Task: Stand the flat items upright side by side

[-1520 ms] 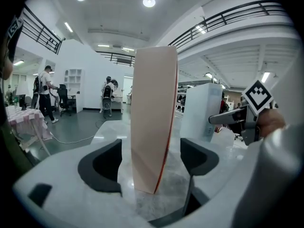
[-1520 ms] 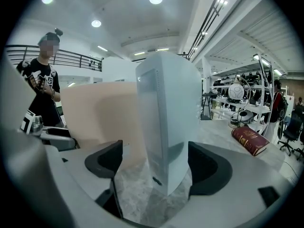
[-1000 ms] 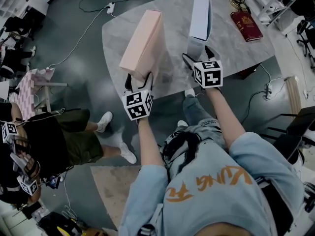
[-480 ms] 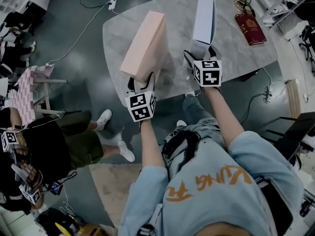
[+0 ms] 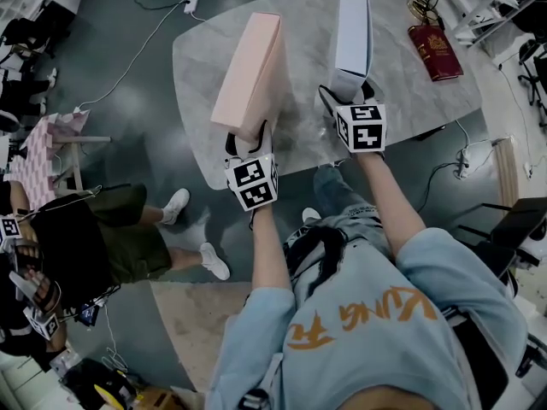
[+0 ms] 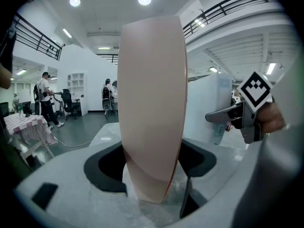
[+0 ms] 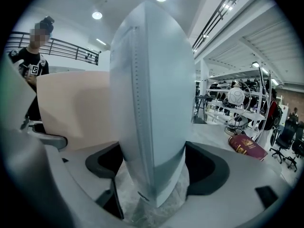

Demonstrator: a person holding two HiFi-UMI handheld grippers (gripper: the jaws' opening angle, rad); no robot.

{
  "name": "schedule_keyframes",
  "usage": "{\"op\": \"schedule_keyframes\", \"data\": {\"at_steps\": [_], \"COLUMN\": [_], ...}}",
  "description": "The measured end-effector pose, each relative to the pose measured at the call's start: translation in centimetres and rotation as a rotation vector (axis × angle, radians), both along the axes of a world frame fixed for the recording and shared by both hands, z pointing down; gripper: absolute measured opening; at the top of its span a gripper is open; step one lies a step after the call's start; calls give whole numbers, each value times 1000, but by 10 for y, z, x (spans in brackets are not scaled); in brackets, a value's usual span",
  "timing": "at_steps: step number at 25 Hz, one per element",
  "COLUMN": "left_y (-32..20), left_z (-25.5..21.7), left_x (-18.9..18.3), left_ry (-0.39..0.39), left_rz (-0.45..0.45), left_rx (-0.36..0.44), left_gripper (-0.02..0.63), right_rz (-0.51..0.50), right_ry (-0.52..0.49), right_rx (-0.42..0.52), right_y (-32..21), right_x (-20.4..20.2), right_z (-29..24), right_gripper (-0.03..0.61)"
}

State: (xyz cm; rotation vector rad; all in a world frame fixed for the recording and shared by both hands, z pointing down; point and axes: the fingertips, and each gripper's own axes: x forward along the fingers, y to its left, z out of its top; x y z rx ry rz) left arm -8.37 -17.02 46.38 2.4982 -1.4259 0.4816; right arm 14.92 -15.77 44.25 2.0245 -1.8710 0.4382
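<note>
**Operator:** What is obscured at the left gripper?

**Technician:** The pink box stands on its long edge between the fingers. They have just been closing and now clamp its near end. In the left gripper view the box fills the centre and hides its own far end and the table beyond the fingertips.

**Operator:** And the right gripper?

**Technician:** Its fingers clamp the near end of the white box, which is also on edge. That box's far end is likewise hidden.

**Operator:** Clearance?

**Technician:** A bare strip of table separates the boxes. Both sets of fingers sit just inside the near rim. A red book lies beyond and to the right of the right fingers, well apart from the white box.
</note>
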Motion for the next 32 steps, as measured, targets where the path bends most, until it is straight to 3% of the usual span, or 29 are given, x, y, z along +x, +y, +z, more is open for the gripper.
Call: {"op": "schedule_keyframes", "data": {"at_steps": [11,32], "left_y": [-16,-62], "left_z": [2,1], "left_x": [29,79], "left_ry": [-10,-2], "left_rz": [-79,-108], "left_rx": [-19,-48], "left_gripper": [341,341], "right_rz": [-141,-353], "right_ry": [-5,-26], "right_rx": [26,44], "right_y": [-12,-41], "right_x": [-1,-12], "right_z": [0,-2], "right_gripper": [397,396]}}
